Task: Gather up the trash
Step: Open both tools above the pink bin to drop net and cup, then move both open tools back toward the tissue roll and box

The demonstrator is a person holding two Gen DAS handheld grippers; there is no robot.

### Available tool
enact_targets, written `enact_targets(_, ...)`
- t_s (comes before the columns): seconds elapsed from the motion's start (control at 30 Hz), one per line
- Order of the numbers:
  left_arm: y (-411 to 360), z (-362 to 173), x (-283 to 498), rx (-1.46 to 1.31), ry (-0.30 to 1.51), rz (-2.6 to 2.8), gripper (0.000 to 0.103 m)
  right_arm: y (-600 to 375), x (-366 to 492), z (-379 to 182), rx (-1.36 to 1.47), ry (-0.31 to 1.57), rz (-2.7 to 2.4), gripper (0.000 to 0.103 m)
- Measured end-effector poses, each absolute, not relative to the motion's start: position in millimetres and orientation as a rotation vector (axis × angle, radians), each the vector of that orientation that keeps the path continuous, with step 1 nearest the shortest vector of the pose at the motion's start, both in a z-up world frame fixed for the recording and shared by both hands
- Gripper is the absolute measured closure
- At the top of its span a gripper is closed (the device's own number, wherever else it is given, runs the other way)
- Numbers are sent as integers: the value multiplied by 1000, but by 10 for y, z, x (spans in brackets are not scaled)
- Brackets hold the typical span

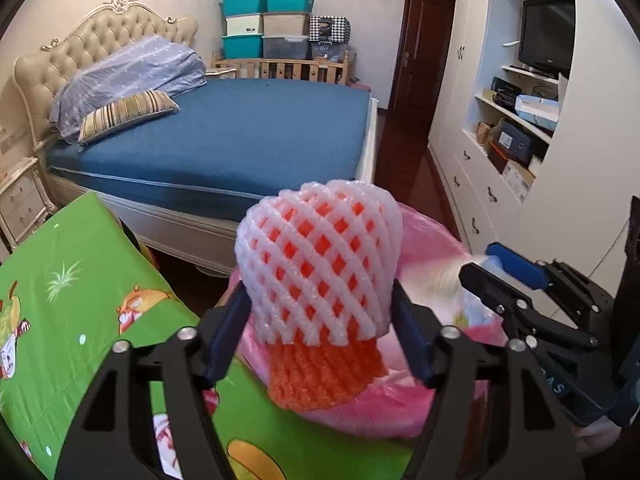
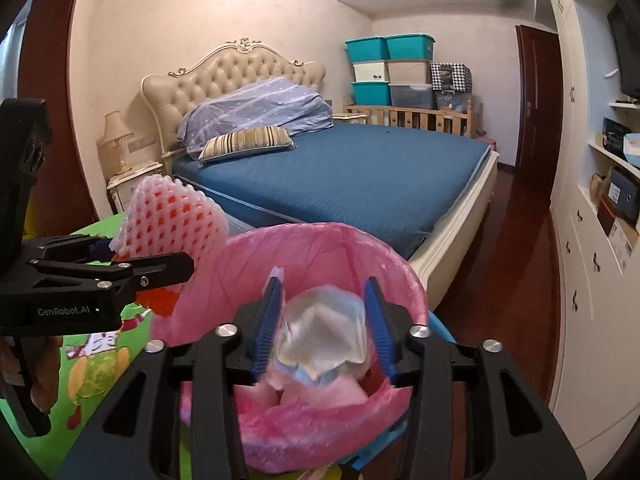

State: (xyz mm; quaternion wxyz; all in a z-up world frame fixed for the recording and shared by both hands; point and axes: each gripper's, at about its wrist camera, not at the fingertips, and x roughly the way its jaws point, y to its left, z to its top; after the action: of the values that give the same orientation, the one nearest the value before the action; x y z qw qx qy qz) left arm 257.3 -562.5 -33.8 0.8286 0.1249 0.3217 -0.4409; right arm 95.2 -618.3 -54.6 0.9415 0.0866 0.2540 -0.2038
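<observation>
My left gripper (image 1: 320, 304) is shut on a white foam fruit net with an orange net inside (image 1: 320, 272) and holds it at the near rim of a bin lined with a pink bag (image 1: 424, 240). The net also shows in the right wrist view (image 2: 172, 216), held left of the bin (image 2: 320, 248). My right gripper (image 2: 324, 312) is over the bin's opening, its blue fingers (image 2: 266, 328) spread, with a blurred crumpled clear plastic wrapper (image 2: 320, 332) between them, not touching either finger. In the left wrist view the right gripper (image 1: 484, 260) shows at the right.
A table with a green cartoon-print cloth (image 1: 72, 304) lies left of the bin. A bed with a blue cover (image 1: 248, 132) stands behind. White cabinets and shelves (image 1: 500, 152) line the right wall. A dark wood floor (image 2: 512, 272) runs between.
</observation>
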Motion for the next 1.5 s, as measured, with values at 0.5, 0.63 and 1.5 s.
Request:
enact_targets(0.5, -4638, -334, 2700, 223, 607, -798, 5, -5930, 764, -488, 188, 508, -396, 43)
enact_targets(0.63, -4230, -320, 2618, 241, 578, -756, 5, -5704, 839, -445, 186, 505, -346, 41)
enact_targets(1.5, -602, -341, 2822, 135, 596, -113, 5, -2713, 2546, -705, -80, 716, 188, 33)
